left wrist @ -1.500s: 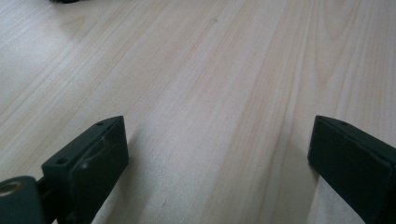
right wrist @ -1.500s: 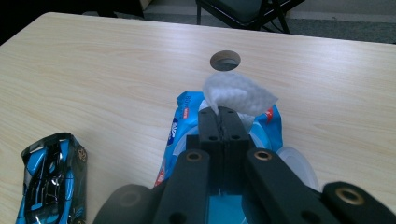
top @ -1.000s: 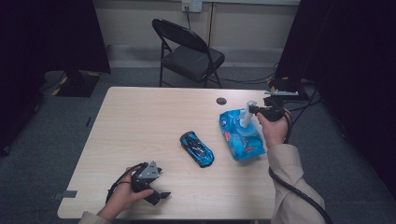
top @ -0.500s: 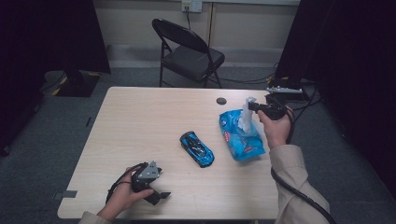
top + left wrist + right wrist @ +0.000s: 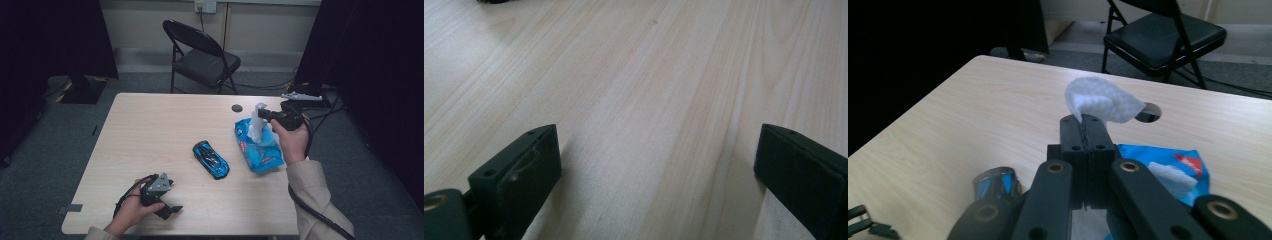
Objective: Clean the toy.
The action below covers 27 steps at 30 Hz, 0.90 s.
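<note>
Right of centre in the high view, the right gripper (image 5: 264, 116) is clamped on a thin, limp wipe (image 5: 257, 125) rising from the blue pack (image 5: 257, 148), best pinched at its top edge, while the left gripper (image 5: 654, 165) rests with jaws apart
</note>
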Tool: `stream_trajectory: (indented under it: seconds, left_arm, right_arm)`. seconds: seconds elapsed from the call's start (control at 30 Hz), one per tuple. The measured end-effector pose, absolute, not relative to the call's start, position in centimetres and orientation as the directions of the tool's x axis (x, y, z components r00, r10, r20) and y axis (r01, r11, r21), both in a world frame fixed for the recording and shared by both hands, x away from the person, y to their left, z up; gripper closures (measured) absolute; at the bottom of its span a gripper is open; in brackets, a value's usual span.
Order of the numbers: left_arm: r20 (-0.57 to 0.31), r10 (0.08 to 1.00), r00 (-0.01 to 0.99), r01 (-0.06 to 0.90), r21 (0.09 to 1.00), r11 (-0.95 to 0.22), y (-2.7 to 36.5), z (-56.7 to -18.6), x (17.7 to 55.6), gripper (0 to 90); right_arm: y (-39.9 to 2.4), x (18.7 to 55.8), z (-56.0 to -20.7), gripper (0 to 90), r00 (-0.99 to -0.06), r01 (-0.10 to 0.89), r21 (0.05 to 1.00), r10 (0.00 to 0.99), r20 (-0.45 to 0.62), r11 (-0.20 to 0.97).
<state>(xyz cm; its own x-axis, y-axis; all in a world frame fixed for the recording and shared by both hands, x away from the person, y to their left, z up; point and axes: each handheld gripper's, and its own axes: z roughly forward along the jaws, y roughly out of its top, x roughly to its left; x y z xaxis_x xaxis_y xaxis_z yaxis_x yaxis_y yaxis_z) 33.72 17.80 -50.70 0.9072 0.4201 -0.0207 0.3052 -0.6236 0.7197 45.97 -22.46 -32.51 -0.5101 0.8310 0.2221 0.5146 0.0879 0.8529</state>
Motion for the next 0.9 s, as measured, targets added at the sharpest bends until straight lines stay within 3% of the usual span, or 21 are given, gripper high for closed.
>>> stream_trajectory:
  seconds: [0.9]
  left_arm:
    - [-0.024, 0.422, 0.906, 0.308, 0.722, -0.62, 17.8, -50.7, 33.7, 4.2]
  right_arm:
    - [-12.4, 41.4, -35.3, 89.8, -0.758, 0.46, 0.862, 0.6, 0.255, 0.214]
